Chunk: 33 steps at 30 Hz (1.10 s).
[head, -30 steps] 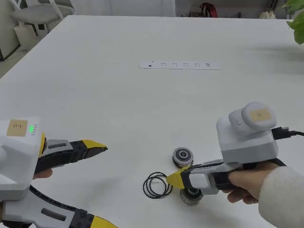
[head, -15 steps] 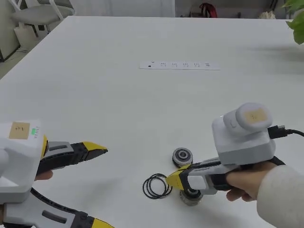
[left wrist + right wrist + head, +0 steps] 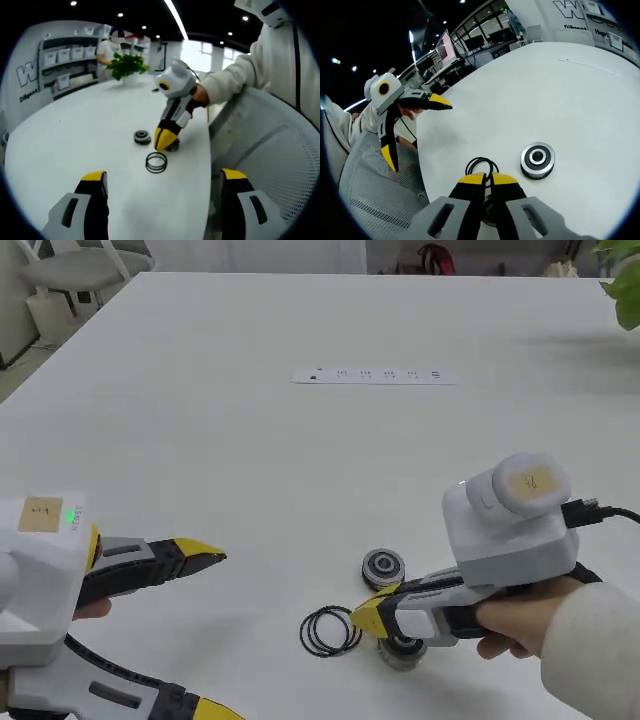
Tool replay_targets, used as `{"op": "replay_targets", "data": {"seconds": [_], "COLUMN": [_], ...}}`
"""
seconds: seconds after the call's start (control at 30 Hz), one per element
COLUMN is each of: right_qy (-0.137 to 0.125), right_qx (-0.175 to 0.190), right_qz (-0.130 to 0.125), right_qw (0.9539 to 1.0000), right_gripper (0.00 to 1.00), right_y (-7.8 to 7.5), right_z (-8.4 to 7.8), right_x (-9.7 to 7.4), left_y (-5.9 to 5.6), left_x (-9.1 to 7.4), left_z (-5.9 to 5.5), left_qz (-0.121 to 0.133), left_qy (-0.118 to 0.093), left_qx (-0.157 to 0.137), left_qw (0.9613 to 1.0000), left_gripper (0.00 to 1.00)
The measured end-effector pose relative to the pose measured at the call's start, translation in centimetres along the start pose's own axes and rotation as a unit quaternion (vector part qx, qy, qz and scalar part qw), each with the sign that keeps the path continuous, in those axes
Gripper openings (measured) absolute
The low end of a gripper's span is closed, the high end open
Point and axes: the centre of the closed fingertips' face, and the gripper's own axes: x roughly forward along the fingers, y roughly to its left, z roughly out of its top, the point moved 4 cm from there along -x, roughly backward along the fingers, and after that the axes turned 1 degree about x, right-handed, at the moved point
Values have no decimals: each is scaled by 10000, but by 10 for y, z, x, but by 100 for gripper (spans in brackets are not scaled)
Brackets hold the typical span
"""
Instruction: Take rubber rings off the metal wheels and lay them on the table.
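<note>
right claw kept at the near wheel, little else moved

compared with a second ago, the right claw (image 3: pixel 362 618) is shifted only slightly and is kept low over the near wheel (image 3: pixel 403 650), its jaws drawn together at the wheel's rim; whether a ring is pinched between them cannot be told. the left claw (image 3: pixel 225 632) is held wide open and empty, well apart to the left, as before. a small heap of black rubber rings (image 3: pixel 328 630) is laid on the table (image 3: pixel 300 460) just beside the right claw's tips, unchanged, and the far wheel (image 3: pixel 384 566) is left untouched nearby. no new ring is judged freed yet; the pull from the near wheel seems pending.
</note>
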Motion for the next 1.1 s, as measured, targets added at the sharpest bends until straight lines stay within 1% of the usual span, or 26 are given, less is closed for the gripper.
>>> {"op": "replay_targets", "data": {"seconds": [0.13, 0.33, 0.53, 0.63, 0.77, 0.97, 1.03, 1.1], "right_qy": [-110, -306, -594, -672, -810, -990, -1047, -1063], "right_qx": [13, 38, 192, 236, 277, 347, 354, 389], "right_qz": [-21, -162, -326, -381, -438, -545, -558, -550], "right_qw": [9999, 9994, 9975, 9967, 9954, 9930, 9923, 9921], "right_gripper": [1, 1, 1, 1, 1, 2, 3, 4], "right_y": [-1, -11, -21, -26, -32, -38, -39, -39], "right_z": [5, 13, 22, 23, 26, 29, 28, 28], "right_x": [-4, -13, -26, -29, -36, -45, -47, -47], "left_y": [1, 3, 9, 12, 16, 23, 28, 31], "left_x": [-1, -4, -10, -13, -17, -21, -22, -22], "left_z": [0, 2, 6, 8, 12, 23, 29, 35], "left_qz": [30, 72, 177, 217, 273, 322, 366, 380], "left_qy": [-3, 1, -50, -82, -73, -103, -152, -242], "left_qx": [-7, 16, 22, 8, 59, 176, 237, 272], "left_qw": [10000, 10000, 9998, 9997, 9996, 9993, 9989, 9986], "left_gripper": [94, 94, 94, 94, 94, 94, 94, 93]}}
